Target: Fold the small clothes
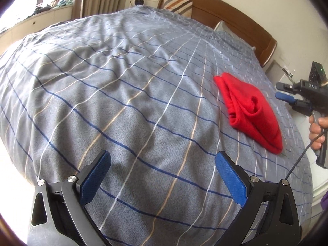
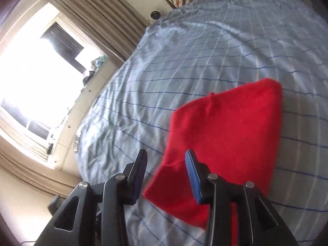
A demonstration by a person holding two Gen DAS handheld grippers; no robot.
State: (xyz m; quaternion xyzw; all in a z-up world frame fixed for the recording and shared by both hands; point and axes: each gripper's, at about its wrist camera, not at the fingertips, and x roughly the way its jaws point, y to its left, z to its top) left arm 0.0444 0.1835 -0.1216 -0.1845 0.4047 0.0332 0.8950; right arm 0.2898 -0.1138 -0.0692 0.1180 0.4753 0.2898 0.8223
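Left gripper (image 1: 163,173): its blue-padded fingers (image 1: 96,176) stand wide apart over bare bedcover, nothing between them.
Right gripper (image 2: 166,171): its fingers (image 2: 192,174) are partly parted, with a clear gap; no cloth is pinched between them. The pads hang above the near edge of the garment.
Red garment (image 1: 251,110): folded into a thick bundle, lying flat on the bed. It sits ahead of the left fingers and well off to their right. Seen from the right wrist (image 2: 223,141) it lies just ahead of and under the right-hand finger, spreading away beyond it.
Bed (image 1: 123,94): covered by a grey-blue checked cover, rumpled ahead of the left fingers.
Person's hand (image 1: 317,131): wrapped around the right gripper's handle, just beyond the garment's far side.
Striped pillow (image 1: 178,7): propped against the wooden headboard (image 1: 235,18), far beyond both pairs of fingers.
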